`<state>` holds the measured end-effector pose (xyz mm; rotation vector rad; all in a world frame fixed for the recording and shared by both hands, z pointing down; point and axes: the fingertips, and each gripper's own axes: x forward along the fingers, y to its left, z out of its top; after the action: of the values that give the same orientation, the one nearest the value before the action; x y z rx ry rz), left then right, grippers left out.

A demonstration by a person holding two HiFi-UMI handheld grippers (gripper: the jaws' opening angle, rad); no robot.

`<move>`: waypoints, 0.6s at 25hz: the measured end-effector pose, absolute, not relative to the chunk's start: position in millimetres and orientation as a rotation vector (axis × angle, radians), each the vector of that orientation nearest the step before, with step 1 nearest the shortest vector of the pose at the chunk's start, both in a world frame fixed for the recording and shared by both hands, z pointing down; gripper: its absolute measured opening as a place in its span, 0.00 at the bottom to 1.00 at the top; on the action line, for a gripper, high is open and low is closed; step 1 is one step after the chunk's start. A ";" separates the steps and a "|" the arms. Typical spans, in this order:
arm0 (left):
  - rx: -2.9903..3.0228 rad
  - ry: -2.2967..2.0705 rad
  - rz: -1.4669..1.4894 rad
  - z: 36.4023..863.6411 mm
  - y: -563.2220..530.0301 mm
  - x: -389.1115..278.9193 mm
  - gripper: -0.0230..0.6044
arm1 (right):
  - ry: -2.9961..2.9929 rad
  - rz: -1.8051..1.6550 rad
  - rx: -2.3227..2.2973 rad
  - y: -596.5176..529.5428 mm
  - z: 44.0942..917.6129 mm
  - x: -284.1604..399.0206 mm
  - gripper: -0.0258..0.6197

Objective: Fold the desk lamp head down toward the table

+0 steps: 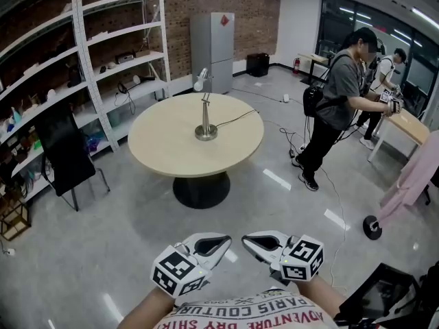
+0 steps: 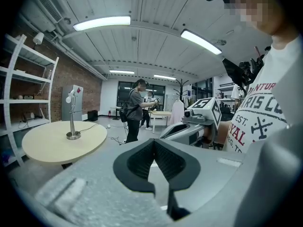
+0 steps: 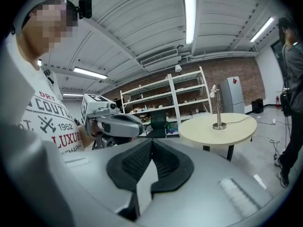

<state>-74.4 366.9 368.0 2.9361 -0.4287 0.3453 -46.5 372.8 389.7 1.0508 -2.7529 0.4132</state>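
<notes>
— Was the floor [image 1: 137, 245] at lower centre open up to the table [image 1: 158, 149]?
— It was. A chair [image 1: 65, 153] stood left, a person [image 1: 336, 108] right; only the lamp [image 1: 205, 118] occupied the tabletop.

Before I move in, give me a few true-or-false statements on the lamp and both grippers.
1. The desk lamp stands on the round table with its head raised. True.
2. The left gripper is shut on the lamp's stem. False: it is shut on nothing, close to the person's body and well short of the table.
3. The right gripper has its jaws together, with nothing between them. True.
4. The lamp has no cord. False: a cord runs from its base toward the table's right edge.
</notes>
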 end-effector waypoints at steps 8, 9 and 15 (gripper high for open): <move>2.945 -0.389 0.320 368.1 367.3 -68.5 0.04 | -2.741 0.386 1.079 378.5 385.7 -42.1 0.05; 2.944 -0.380 0.322 369.2 367.7 -67.0 0.04 | -2.738 0.387 1.082 379.9 386.6 -42.0 0.05; 2.951 -0.344 0.336 370.2 375.9 -59.2 0.04 | -2.739 0.389 1.105 387.3 386.2 -35.7 0.05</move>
<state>-59.2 375.9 370.2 2.9511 -0.3439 0.3357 -35.7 387.3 386.2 1.1046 -2.7394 0.3895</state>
